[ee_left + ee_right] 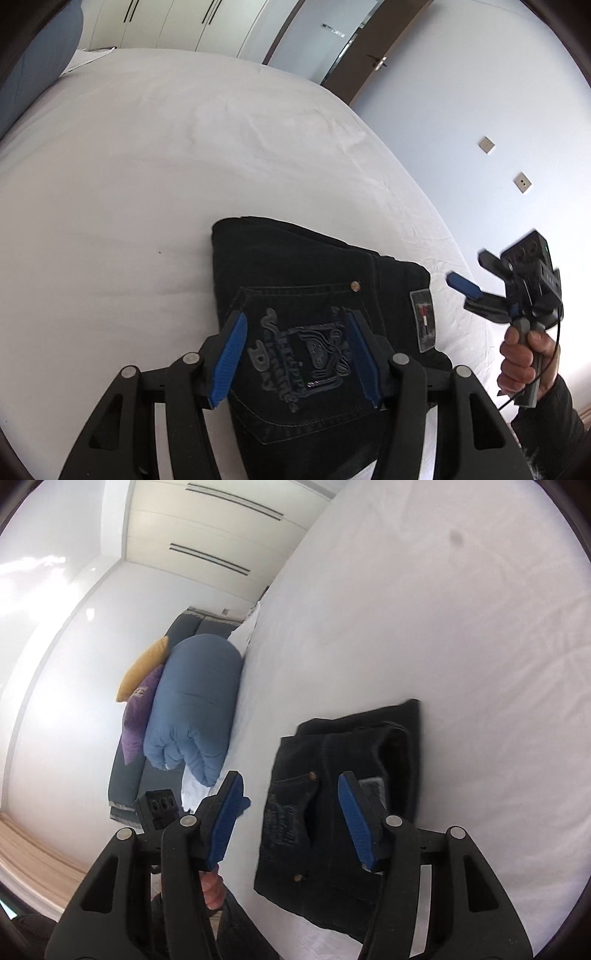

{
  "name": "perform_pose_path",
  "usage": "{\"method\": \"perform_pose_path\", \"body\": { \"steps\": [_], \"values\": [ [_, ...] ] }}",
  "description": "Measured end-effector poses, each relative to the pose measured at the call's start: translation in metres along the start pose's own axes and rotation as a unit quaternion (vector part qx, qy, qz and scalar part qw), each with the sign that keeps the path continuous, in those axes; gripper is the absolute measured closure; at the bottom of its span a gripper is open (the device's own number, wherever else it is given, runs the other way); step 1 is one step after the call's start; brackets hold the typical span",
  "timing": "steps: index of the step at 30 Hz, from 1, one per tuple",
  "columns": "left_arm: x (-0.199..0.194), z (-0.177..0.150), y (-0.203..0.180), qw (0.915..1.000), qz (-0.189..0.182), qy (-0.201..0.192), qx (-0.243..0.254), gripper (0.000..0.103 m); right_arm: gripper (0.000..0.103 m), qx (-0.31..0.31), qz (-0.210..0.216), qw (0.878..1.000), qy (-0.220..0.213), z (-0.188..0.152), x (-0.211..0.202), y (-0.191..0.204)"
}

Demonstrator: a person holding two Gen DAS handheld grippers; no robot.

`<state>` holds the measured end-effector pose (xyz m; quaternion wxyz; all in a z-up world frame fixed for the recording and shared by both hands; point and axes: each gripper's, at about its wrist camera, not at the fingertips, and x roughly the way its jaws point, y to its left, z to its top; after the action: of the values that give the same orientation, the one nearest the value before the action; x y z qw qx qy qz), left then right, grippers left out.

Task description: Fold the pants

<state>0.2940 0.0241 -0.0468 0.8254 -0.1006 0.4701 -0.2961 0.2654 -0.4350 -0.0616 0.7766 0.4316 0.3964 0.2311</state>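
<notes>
Pants lie folded into a dark stack on the white bed, right under my left tool. Its jaws are spread w/ nothing pinched, back pocket showing btwn them. My right tool is off the stack's side, also spread, pads clear of the fabric.

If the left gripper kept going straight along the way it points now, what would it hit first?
Most likely the folded dark pants: the left gripper, jaws open and empty, aims down at the embroidered back pocket. Depth is unclear, but nothing shows between the pads and the fabric.
</notes>
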Motion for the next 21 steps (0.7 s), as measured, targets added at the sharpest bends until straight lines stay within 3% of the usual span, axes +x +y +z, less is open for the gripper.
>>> {"method": "perform_pose_path", "body": {
  "steps": [3, 6, 8, 11, 14, 16, 18, 21],
  "values": [
    [0.011, -0.018, -0.006, 0.9997, -0.002, 0.022, 0.003, 0.045, 0.05, 0.008, 0.015, 0.999, 0.034, 0.013, 0.037, 0.0],
    [0.023, -0.034, 0.003, 0.9991, -0.002, 0.039, -0.013, 0.045, 0.053, 0.047, -0.034, 0.997, 0.054, 0.017, 0.069, -0.033],
    [0.028, -0.038, 0.004, 0.9991, -0.004, 0.041, -0.009, 0.045, 0.077, 0.076, -0.021, 0.996, 0.046, 0.015, 0.072, -0.063],
    [0.033, -0.038, 0.001, 0.999, 0.005, 0.044, 0.004, 0.045, 0.079, 0.113, 0.006, 0.994, 0.012, 0.01, 0.058, -0.087],
    [0.037, -0.038, 0.001, 0.9992, 0.001, 0.04, -0.002, 0.042, 0.075, 0.1, -0.028, 0.994, -0.017, 0.002, 0.034, -0.08],
    [0.039, -0.038, 0.0, 0.9994, 0.0, 0.034, -0.009, 0.041, 0.075, 0.09, -0.023, 0.995, -0.023, -0.008, 0.022, -0.063],
    [0.04, -0.039, 0.0, 0.9996, -0.002, 0.027, -0.011, 0.04, 0.075, 0.069, 0.02, 0.997, 0.002, -0.025, 0.012, -0.041],
    [0.041, -0.041, -0.003, 0.9997, 0.005, 0.024, -0.006, 0.039, 0.075, 0.021, 0.04, 0.997, 0.062, -0.057, 0.029, -0.005]
  ]
}}
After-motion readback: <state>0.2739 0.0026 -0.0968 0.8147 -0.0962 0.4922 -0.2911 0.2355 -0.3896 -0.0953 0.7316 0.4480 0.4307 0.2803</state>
